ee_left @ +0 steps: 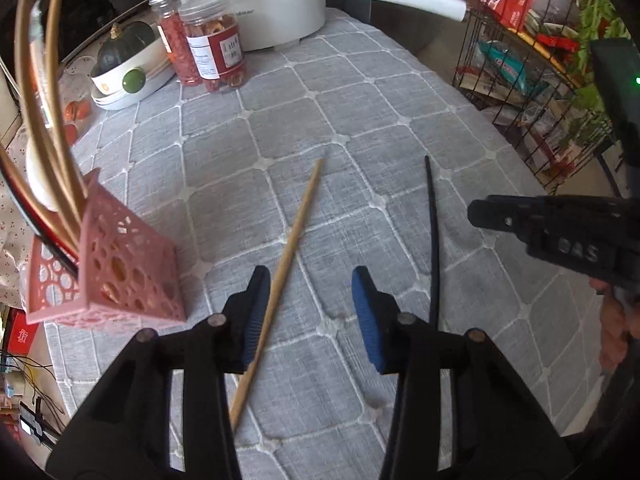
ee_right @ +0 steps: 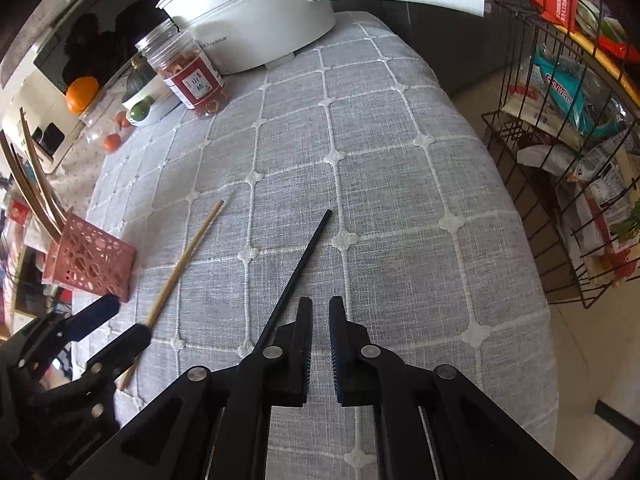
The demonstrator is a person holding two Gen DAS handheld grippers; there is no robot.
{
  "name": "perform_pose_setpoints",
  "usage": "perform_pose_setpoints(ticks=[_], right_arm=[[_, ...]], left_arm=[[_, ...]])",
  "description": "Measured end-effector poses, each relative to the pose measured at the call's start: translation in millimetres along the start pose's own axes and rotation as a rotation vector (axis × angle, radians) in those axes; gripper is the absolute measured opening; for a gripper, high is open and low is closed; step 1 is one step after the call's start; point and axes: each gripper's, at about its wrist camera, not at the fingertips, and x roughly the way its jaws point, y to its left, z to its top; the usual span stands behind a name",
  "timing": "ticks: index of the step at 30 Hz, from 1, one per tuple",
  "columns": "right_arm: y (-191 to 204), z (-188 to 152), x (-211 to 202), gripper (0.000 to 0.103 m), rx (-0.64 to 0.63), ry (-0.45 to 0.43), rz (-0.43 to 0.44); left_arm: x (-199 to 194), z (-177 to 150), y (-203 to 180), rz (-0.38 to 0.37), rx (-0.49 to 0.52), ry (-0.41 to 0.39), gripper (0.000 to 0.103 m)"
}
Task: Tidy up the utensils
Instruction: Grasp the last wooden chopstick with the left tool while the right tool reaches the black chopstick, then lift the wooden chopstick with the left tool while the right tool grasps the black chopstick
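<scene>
A wooden chopstick (ee_left: 288,256) and a black chopstick (ee_left: 434,240) lie on the grey checked cloth. My left gripper (ee_left: 310,312) is open and empty, low over the cloth; the wooden chopstick runs along the inner side of its left finger. A pink perforated holder (ee_left: 120,276) with several chopsticks stands to its left. My right gripper (ee_right: 320,344) has its jaws a narrow gap apart with nothing between them; the black chopstick (ee_right: 298,272) lies just left of its left finger. The wooden chopstick (ee_right: 180,268), the holder (ee_right: 90,266) and the left gripper (ee_right: 108,328) show at left.
A white pot (ee_left: 272,0) with a long handle, two jars (ee_left: 212,52) and a bowl with a squash (ee_left: 128,68) stand at the back. A black wire rack (ee_right: 568,160) with packets stands off the table's right edge.
</scene>
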Motion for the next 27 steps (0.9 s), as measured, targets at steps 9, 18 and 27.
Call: perform_pose_setpoints(ticks=[9, 18, 27], right_arm=[[-7, 7, 1, 0.053, 0.042, -0.004, 0.024], [-2, 8, 12, 0.053, 0.017, 0.008, -0.017], [26, 7, 29, 0.053, -0.044, 0.041, -0.043]], left_arm=[[40, 17, 9, 0.094, -0.040, 0.025, 0.035], [36, 16, 1, 0.091, 0.000, 0.014, 0.007], [-34, -16, 16, 0.019, -0.006, -0.099, 0.007]])
